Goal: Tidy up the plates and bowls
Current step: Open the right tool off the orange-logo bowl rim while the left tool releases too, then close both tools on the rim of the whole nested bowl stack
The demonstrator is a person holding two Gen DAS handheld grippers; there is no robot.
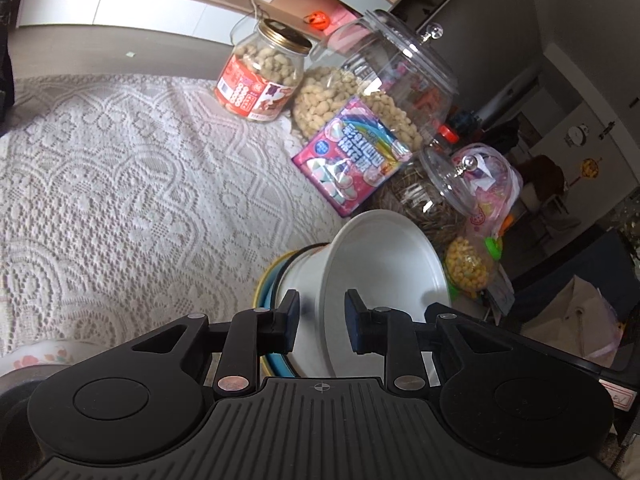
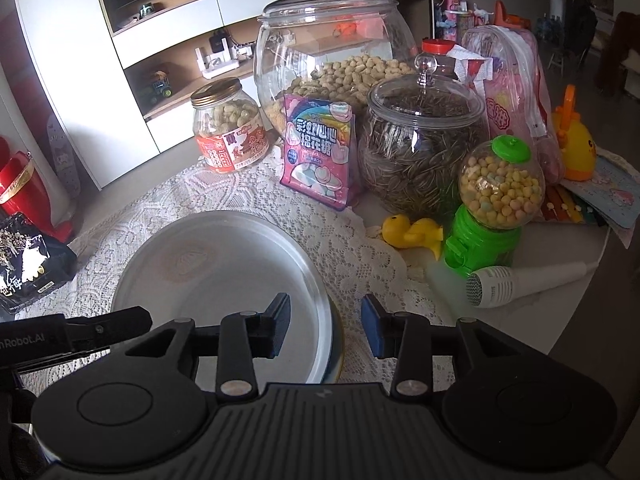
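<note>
Right gripper (image 2: 325, 330) is hanging spread astride the white bowl (image 2: 224, 292) rim; left gripper (image 1: 322, 326) is straddling it, grip unclear.

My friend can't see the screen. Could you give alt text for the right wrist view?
A hand-held gripper straddles the rim of a white bowl on a lace tablecloth, jaws apart. Snack jars, sweets and toys crowd behind.
</note>
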